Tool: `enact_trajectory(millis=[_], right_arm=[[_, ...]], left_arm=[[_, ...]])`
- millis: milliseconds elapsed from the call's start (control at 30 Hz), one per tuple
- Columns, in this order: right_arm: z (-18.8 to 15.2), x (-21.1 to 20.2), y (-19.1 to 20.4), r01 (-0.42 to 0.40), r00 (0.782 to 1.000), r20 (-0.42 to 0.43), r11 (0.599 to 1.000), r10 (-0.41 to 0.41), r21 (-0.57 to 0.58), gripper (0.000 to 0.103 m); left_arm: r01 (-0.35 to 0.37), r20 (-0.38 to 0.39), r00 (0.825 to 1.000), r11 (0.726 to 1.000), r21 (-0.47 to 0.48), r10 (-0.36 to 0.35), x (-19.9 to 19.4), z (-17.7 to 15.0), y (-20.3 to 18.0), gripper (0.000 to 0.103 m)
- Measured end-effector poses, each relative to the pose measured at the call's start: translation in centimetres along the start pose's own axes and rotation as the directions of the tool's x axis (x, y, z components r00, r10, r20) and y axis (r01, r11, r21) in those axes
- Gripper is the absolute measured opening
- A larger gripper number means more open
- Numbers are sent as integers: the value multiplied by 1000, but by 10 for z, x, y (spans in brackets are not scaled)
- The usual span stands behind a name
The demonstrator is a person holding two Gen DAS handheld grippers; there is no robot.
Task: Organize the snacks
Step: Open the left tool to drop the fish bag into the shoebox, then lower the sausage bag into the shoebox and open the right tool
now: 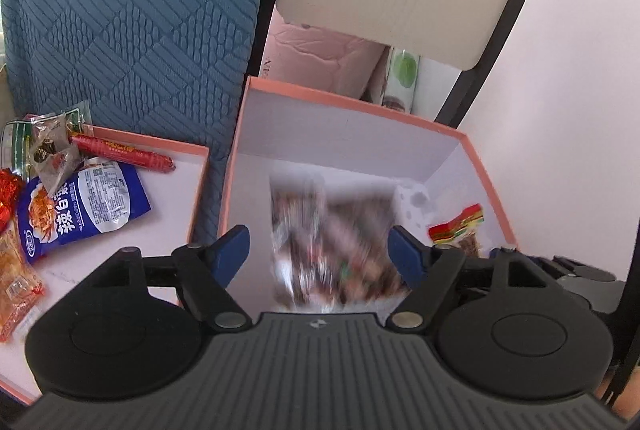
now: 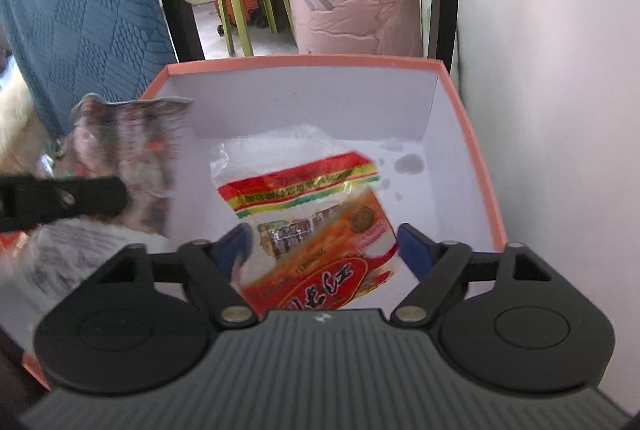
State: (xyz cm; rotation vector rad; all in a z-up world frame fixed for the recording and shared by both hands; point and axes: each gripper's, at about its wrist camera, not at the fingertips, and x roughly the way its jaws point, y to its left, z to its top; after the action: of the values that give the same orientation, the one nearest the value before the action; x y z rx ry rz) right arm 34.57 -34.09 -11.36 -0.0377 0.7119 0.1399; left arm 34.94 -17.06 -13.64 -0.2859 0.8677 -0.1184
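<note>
Both grippers gape, left gripper (image 1: 318, 250) over a blurred, probably falling packet (image 1: 332, 250); 1 orange pack boxed (image 2: 316, 226) (tray (image 1: 172, 198) snacks remain).

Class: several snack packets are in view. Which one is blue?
The blue packet with white lettering, lying in the shallow tray left of the deep box. The red sausage stick and orange packet beside it are warm-coloured.

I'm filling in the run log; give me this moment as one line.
left gripper: open, blurred brown packet between fingers over deep box | right gripper: open above red-orange packet in box | lid tray: snacks waiting
</note>
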Motion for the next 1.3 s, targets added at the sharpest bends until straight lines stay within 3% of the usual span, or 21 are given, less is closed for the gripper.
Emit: enact_trajectory(millis=[333,533,800,1300], right_arm=[[5,-34,-1,5,999,33,999,-7,52,84],[3,-71,16,-22,995,98,999,18,46,84],[-6,-111,44,-44,986,161,998,38,34,84],[-31,-153,86,-70,973,220,997,66,12,84]], left_arm=[[18,82,996,1000,9,-19,-59,1,5,80],[32,182,983,999,3,-32,-107,-4,12,80],[41,256,966,999,1,-40,-157,-19,28,80],[21,317,948,1000,1,-21,-218,-46,68,80]])
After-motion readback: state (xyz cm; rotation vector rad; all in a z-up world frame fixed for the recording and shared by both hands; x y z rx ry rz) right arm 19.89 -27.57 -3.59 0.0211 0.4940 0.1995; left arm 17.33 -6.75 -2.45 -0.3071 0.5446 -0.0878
